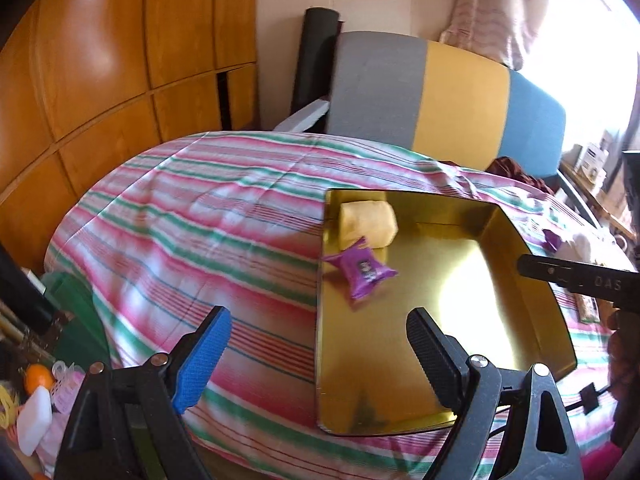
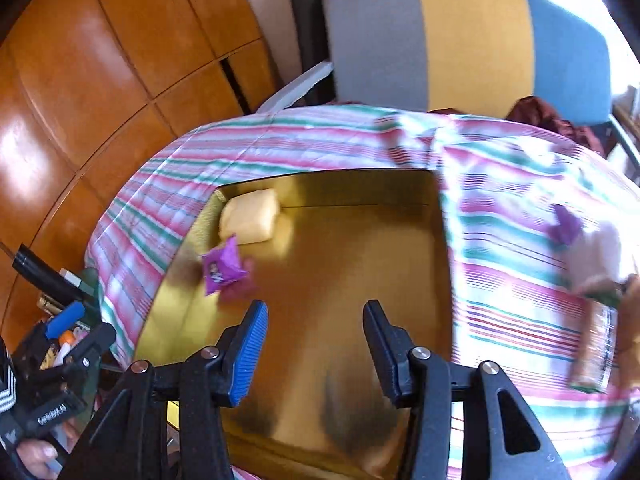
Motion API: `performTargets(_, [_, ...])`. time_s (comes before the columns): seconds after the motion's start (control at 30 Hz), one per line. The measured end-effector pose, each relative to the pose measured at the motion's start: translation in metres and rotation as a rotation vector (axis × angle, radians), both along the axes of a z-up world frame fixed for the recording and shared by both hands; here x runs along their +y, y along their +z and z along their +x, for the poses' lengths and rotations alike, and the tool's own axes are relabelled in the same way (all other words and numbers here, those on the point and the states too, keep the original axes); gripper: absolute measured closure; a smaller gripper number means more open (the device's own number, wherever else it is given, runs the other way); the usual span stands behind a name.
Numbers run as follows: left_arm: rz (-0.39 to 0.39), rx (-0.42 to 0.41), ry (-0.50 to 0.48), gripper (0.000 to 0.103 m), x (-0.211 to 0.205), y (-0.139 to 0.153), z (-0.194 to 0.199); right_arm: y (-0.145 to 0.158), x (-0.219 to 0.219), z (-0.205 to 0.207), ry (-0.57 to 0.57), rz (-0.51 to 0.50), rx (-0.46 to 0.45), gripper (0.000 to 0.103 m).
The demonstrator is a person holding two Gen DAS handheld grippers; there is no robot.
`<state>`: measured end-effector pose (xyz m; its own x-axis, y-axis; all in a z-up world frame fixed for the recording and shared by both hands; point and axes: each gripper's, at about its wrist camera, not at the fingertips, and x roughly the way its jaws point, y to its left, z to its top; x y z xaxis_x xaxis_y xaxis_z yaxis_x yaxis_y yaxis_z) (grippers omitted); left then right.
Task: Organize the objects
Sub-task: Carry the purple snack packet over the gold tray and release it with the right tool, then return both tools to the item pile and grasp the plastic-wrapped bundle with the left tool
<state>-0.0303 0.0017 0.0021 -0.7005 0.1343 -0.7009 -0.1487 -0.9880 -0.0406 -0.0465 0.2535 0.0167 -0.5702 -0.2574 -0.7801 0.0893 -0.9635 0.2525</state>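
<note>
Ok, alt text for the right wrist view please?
A gold tray sits on a striped cloth, holding a yellow packet and a purple packet at its far left. The right gripper hovers above it, jaws open and empty.

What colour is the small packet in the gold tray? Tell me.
Purple packet with a dark printed patch; clearest in the left wrist view.

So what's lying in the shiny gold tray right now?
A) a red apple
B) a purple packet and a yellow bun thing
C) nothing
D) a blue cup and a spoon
B: the gold tray holds a purple packet beside a pale yellow wrapped roll, at its far-left corner.
</note>
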Motion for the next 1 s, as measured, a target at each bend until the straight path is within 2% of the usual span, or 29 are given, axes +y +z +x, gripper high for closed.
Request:
performTargets(0.43, [-0.044,0.01,-0.161,0.013,0.065,0.007,0.003,0.024,0.142,0.041,-0.286,0.038,0.066,0.052])
performTargets(0.63, [-0.015,-0.028,-0.227,0.013,0.096,0.01,-0.006,0.031,0.223,0.062,-0.477,0.075,0.103,0.051])
performTargets(0.77, [-0.019,-0.018,-0.292,0.013,0.123,0.017,-0.006,0.024,0.274,0.078,-0.64,0.082,0.123,0.051])
performTargets(0.87, [-0.02,-0.012,-0.336,0.013,0.148,0.025,-0.009,0.008,0.308,0.096,-0.768,0.027,0.123,0.05])
performTargets(0.97, [-0.014,-0.028,-0.382,0.014,0.176,0.029,-0.015,-0.012,0.335,0.108,-0.865,-0.074,0.051,0.05])
performTargets(1.0, [-0.007,-0.033,-0.398,0.014,0.186,0.031,-0.017,-0.012,0.34,0.11,-0.881,-0.107,0.055,0.05])
